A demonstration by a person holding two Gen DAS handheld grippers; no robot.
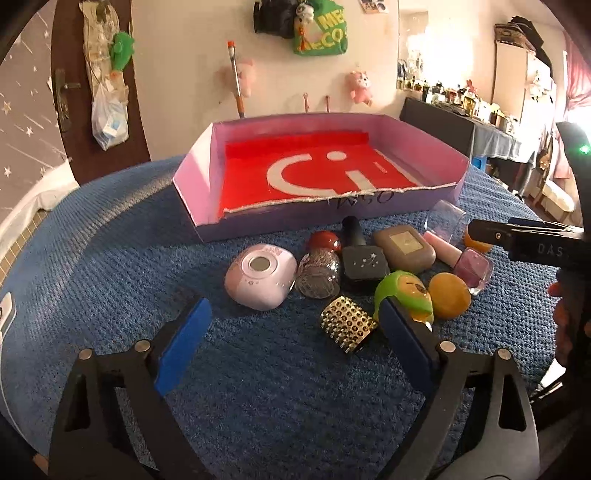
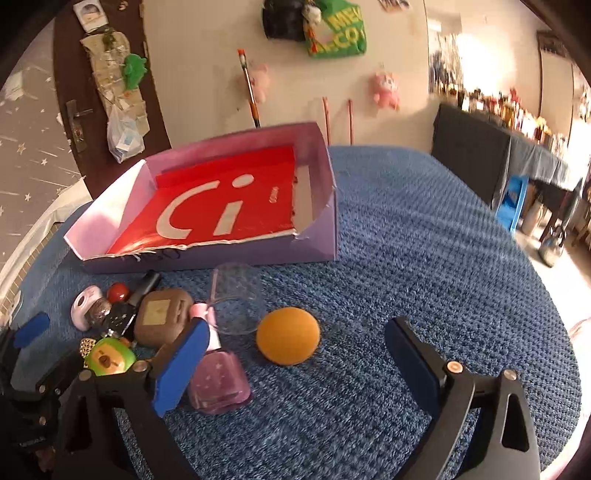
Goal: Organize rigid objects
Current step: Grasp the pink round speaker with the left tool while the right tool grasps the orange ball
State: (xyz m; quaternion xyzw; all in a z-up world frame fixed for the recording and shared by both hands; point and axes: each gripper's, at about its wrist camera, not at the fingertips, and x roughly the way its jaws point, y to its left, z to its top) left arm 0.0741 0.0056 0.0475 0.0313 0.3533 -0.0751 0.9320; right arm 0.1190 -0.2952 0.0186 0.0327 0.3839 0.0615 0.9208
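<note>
A purple box (image 1: 325, 218) lined in red stands at the back of the blue cloth; it also shows in the right wrist view (image 2: 325, 221). Small items lie in front of it: a pink camera (image 1: 260, 277), a glitter jar (image 1: 318, 273), a black bottle (image 1: 362, 262), a brown case (image 1: 404, 249), a studded gold cuff (image 1: 349, 325), a green toy (image 1: 402, 291) and an orange ball (image 1: 448, 295). My left gripper (image 1: 291, 347) is open, just short of the cuff. My right gripper (image 2: 295, 362) is open around another orange ball (image 2: 288, 336), beside a pink nail polish bottle (image 2: 219, 384) and a clear cup (image 2: 236, 299).
The blue cloth (image 2: 424, 258) covers a round table. A dark table (image 2: 480, 166) crowded with bottles stands at the right. Plush toys and a green bag (image 1: 321, 33) hang on the wall behind. A dark door (image 1: 70, 92) is at the left.
</note>
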